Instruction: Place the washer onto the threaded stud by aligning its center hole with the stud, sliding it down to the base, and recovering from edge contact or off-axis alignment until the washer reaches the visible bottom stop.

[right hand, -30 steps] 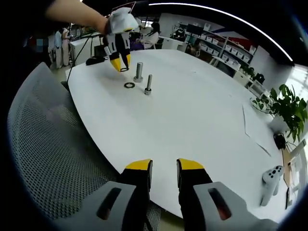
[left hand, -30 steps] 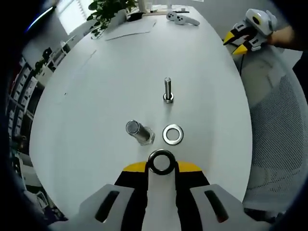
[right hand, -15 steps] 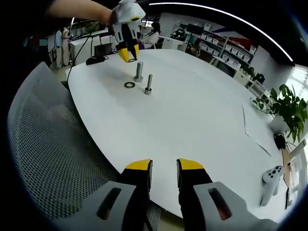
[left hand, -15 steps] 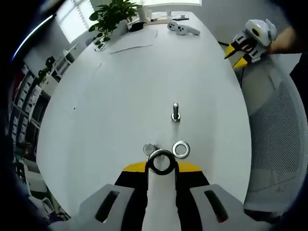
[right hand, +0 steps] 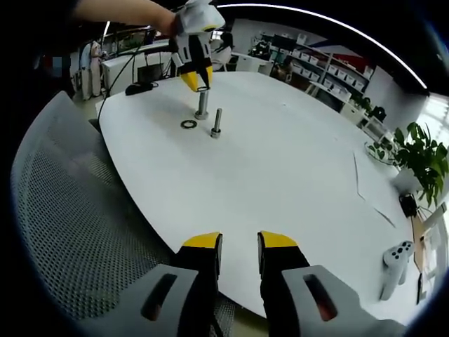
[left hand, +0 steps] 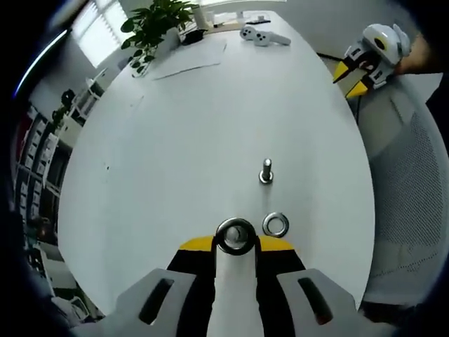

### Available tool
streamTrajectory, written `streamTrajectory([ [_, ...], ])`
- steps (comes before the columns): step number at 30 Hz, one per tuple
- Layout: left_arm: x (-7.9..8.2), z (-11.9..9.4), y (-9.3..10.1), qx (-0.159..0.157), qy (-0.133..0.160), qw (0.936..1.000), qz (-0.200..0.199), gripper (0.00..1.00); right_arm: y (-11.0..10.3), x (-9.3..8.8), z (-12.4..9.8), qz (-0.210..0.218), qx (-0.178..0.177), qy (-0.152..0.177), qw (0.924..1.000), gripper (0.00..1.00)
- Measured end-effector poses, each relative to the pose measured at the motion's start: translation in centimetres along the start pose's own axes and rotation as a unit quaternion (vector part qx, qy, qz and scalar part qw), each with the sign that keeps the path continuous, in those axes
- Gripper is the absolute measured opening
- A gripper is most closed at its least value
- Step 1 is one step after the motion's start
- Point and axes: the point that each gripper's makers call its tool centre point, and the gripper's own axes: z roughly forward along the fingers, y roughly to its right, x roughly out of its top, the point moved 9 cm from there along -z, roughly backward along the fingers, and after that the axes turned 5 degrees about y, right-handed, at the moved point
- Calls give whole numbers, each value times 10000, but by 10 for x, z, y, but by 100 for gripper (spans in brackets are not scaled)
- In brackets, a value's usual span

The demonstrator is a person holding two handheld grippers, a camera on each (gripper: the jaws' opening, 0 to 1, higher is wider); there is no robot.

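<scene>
My left gripper [left hand: 235, 242] is shut on a steel washer [left hand: 235, 236], held flat at its fingertips above the white table [left hand: 182, 126]. In the right gripper view the left gripper [right hand: 197, 78] hangs right over a thick upright stud [right hand: 202, 105]; the held washer hides that stud in the left gripper view. A second washer [left hand: 276, 225] [right hand: 189, 124] lies loose on the table. Beside it a thinner bolt [left hand: 266, 172] [right hand: 216, 123] stands upright. My right gripper [right hand: 239, 247] [left hand: 359, 64] waits off the table's edge, open, with nothing between its fingers.
A grey mesh chair [right hand: 77, 210] [left hand: 410, 182] stands at the table edge by my right gripper. A potted plant [left hand: 154, 21] [right hand: 421, 158], a sheet of paper [left hand: 189, 53] and a white game controller [left hand: 263, 35] [right hand: 395, 261] sit at the far end.
My left gripper has lifted and carried the washer forward until it is over the thick stud, which has slid under the washer in its view. My right gripper has stayed still.
</scene>
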Motion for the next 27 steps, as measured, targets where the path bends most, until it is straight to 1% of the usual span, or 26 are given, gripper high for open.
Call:
streamTrajectory([
  [3, -2, 3, -1, -6, -95, 9999, 68, 18, 0, 0, 0, 5, -13, 7, 10000, 23],
  [9, 0, 6, -4, 1, -99, 9999, 52, 18, 0, 0, 0, 13, -24, 32, 10000, 23],
  [20, -1, 20, -5, -133, -290, 9994, 131, 18, 0, 0, 0, 11, -6, 23, 10000, 23],
  [27, -6, 30, -7, -205, -357, 9991, 125, 18, 0, -1, 0, 3, 44, 0, 10000, 23],
])
